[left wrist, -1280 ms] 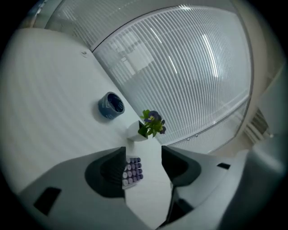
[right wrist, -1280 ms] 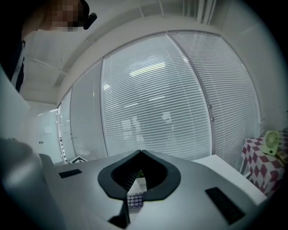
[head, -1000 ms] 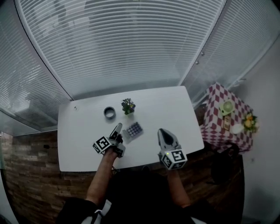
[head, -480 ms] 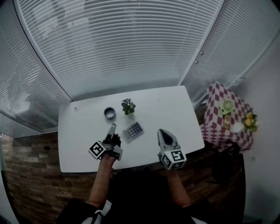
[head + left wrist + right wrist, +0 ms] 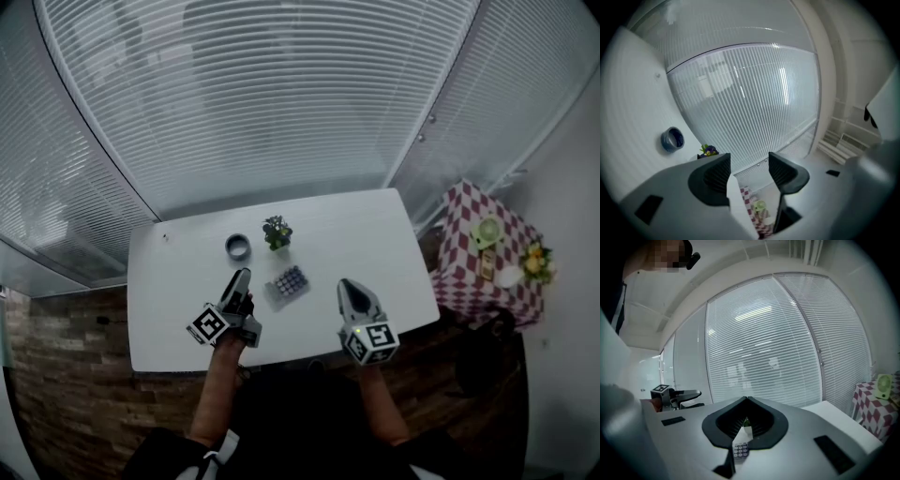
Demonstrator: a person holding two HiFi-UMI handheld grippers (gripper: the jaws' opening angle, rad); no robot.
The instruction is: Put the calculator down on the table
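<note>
A: The left gripper (image 5: 243,277) had pulled back a bit from the calculator (image 5: 289,281). A second before, its tips were right up beside it.

B: And the calculator? Did it move?

A: No. It lay flat on the white table (image 5: 366,234), keys up, in the same spot, near the front middle. Nothing was touching it.

B: So who was holding it?

A: Nobody. The left gripper's two fingers (image 5: 715,176) were wide apart, and there was only air between them.

B: What about the other one?

A: The right gripper (image 5: 349,286) was on the calculator's other side, apart from it. Its fingers were pressed together at the tips, with nothing caught in them. From that gripper's own view, the calculator peeked through the little slit lower down.

B: So the calculator sat between the two grippers?

A: Yes, right between them, and neither one was touching it.

B: What else was on the table?

A: A little plant (image 5: 277,232) stood behind the calculator, near it. A grey ring (image 5: 238,247) lay near the plant, on its left. The two weren't touching.

B: And around the table?

A: White blinds (image 5: 262,103) ran all along the back. Off to the right stood a small table with a red and white checked cloth (image 5: 478,248). A few small things sat on it, but I couldn't make out what they were.
</note>
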